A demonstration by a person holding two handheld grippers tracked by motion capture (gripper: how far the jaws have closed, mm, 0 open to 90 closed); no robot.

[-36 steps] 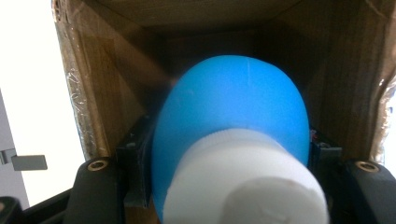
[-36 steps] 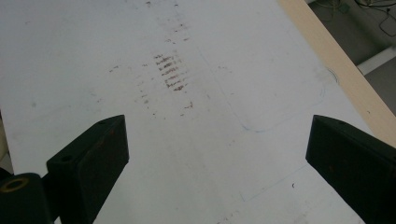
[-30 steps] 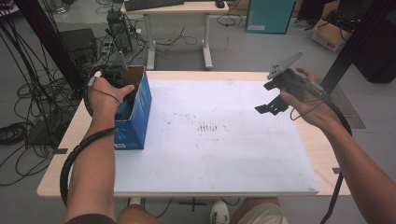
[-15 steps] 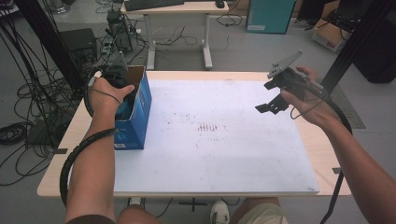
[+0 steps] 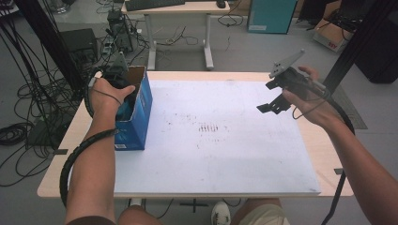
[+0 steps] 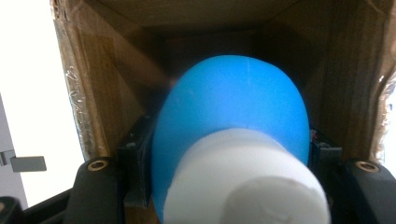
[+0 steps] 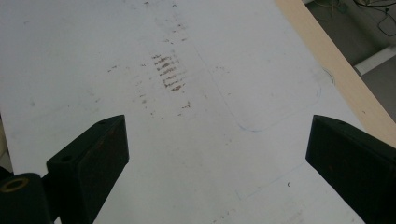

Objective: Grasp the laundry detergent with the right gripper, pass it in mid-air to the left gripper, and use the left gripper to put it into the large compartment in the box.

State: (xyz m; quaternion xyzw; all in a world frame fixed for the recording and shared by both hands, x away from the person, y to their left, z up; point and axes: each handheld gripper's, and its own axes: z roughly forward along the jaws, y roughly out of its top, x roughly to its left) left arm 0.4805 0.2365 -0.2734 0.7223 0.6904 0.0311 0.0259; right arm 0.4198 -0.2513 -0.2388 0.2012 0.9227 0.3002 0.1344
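Note:
A blue cardboard box [image 5: 139, 114] with an open top stands at the table's left edge. My left gripper [image 5: 126, 96] reaches down into it, the hand above the opening. In the left gripper view the brown inner walls of the box [image 6: 107, 74] surround a blue rounded bottle [image 6: 233, 107] with a white cap [image 6: 243, 182], and my left gripper [image 6: 231, 156] is shut on the bottle's sides. My right gripper [image 5: 270, 107] hangs above the table's right part, open, with nothing between its fingers. The right gripper [image 7: 217, 154] looks down on the white sheet [image 7: 224, 121].
A white sheet [image 5: 211, 159] covers most of the wooden table [image 5: 328, 154], with brown smudges [image 5: 209, 127] at its middle. Behind the table are a desk [image 5: 178, 9], a teal cabinet [image 5: 272, 14] and a black post [image 5: 356, 42]. Cables [image 5: 19, 108] lie on the floor at left.

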